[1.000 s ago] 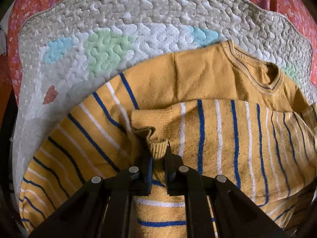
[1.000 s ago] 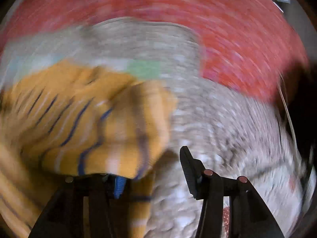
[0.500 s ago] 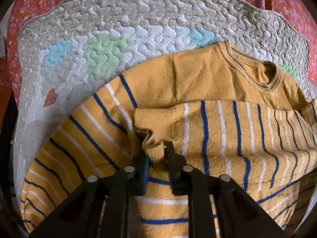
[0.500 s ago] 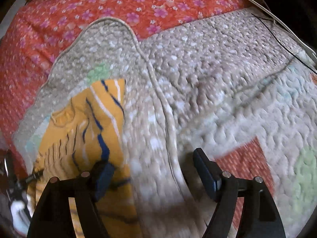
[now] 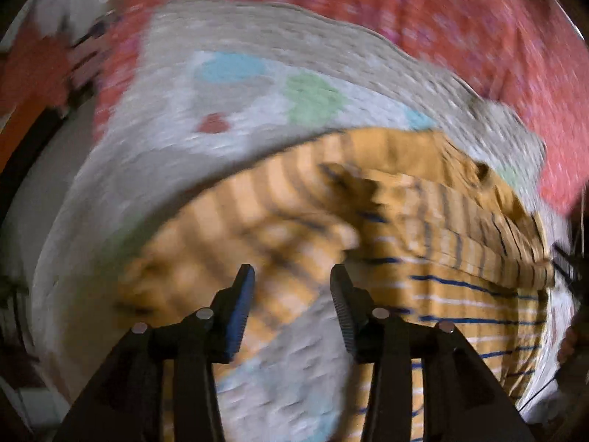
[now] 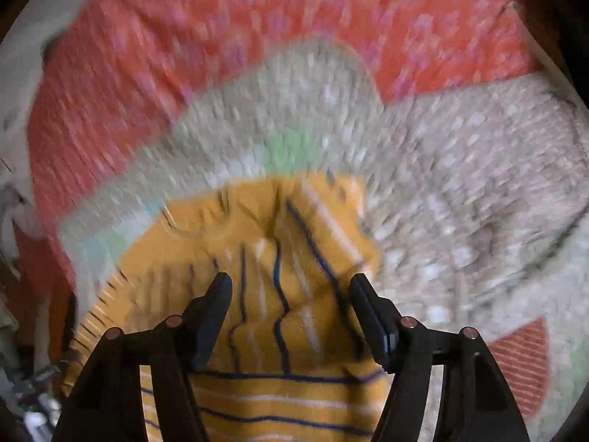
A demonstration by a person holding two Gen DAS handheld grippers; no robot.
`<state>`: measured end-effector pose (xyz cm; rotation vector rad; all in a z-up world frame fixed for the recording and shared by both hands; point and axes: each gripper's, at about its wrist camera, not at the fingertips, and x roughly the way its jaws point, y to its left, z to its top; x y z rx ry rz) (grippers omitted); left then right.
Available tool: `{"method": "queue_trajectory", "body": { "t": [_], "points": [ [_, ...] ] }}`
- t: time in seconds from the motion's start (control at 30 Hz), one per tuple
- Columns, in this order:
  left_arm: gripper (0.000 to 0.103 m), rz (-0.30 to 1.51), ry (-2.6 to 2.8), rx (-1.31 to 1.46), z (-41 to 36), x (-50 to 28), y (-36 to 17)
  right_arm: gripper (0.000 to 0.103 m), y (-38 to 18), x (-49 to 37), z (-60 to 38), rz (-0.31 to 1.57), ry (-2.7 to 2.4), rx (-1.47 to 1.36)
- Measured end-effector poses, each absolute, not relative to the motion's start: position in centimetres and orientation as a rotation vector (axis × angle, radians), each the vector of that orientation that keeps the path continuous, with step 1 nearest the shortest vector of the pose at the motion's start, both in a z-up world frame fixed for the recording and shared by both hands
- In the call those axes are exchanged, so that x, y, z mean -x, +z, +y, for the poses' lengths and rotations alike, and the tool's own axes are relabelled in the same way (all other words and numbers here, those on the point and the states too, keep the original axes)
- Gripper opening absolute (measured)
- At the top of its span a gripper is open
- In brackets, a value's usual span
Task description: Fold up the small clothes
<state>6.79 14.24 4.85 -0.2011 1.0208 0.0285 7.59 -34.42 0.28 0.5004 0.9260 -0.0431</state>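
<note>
On the grey quilted mat [image 5: 257,37], over a red floral bedspread [image 5: 460,29], lies the mustard sweater [image 5: 460,294] with blue and white stripes. Both views are motion-blurred.

Left wrist view: left tool [image 5: 291,283] has its jaws apart, nothing between them; blue pad visible on the left finger. Below the gap is sweater fabric and then bare mat. Sweater spreads from centre to the right edge, with a bunched, rumpled part in the middle and flatter striped cloth to the right. Neck opening seems to be at upper right, too blurred to be sure. Mat shows pale blue, green and red patches above the sweater.

Right wrist view: right tool [image 6: 291,287] is also spread wide and holds nothing. Sweater [image 6: 287,313] lies directly under and between the fingers, wrinkled, with a folded-over layer near the top and horizontal stripes at the bottom of the frame. Mat [image 6: 460,184] extends right of the sweater; bedspread [image 6: 257,37] is beyond it. Whether the fingertips touch the cloth cannot be told.
</note>
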Motion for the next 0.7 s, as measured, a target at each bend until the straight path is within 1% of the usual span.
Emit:
{"method": "queue_trajectory", "body": {
  "t": [0.07,0.13,0.17,0.23,0.3,0.37,0.47,0.57,0.63,0.7],
  "points": [
    [0.042,1.005,0.073,0.268,17.4,-5.8,4.6,0.070,-2.0,-8.6,-34.2,1.009,-0.143,-0.429],
    [0.042,0.992,0.122,0.340,21.0,-5.2,4.2,0.070,-2.3,-8.8,-33.6,1.053,-0.223,-0.334],
    [0.042,0.982,0.139,0.377,22.5,-4.9,3.9,0.070,-1.7,-8.7,-33.0,1.067,-0.269,-0.273],
    [0.042,0.953,0.190,0.448,25.7,-4.4,3.3,0.070,0.6,-8.0,-30.9,1.031,-0.297,-0.215],
    [0.042,0.915,0.265,0.457,28.3,-3.7,2.7,0.070,3.7,-7.5,-26.8,0.988,-0.192,-0.202],
    [0.042,0.891,0.338,0.467,30.5,-3.0,2.1,0.070,6.0,-6.9,-20.3,0.966,-0.011,-0.177],
    [0.042,0.883,0.382,0.586,33.9,-2.4,1.5,0.070,7.2,-5.8,-9.2,0.987,0.329,-0.144],
    [0.042,0.868,0.414,0.618,35.5,-1.9,1.5,0.070,6.0,-4.4,1.2,1.063,0.596,-0.125],
    [0.042,0.868,0.416,0.637,36.4,-1.7,1.3,0.070,5.0,-3.3,5.8,1.091,0.659,-0.080],
    [0.042,0.872,0.420,0.651,37.0,-1.6,1.1,0.070,4.9,-1.0,10.1,1.041,0.654,0.055]
  ]
}}
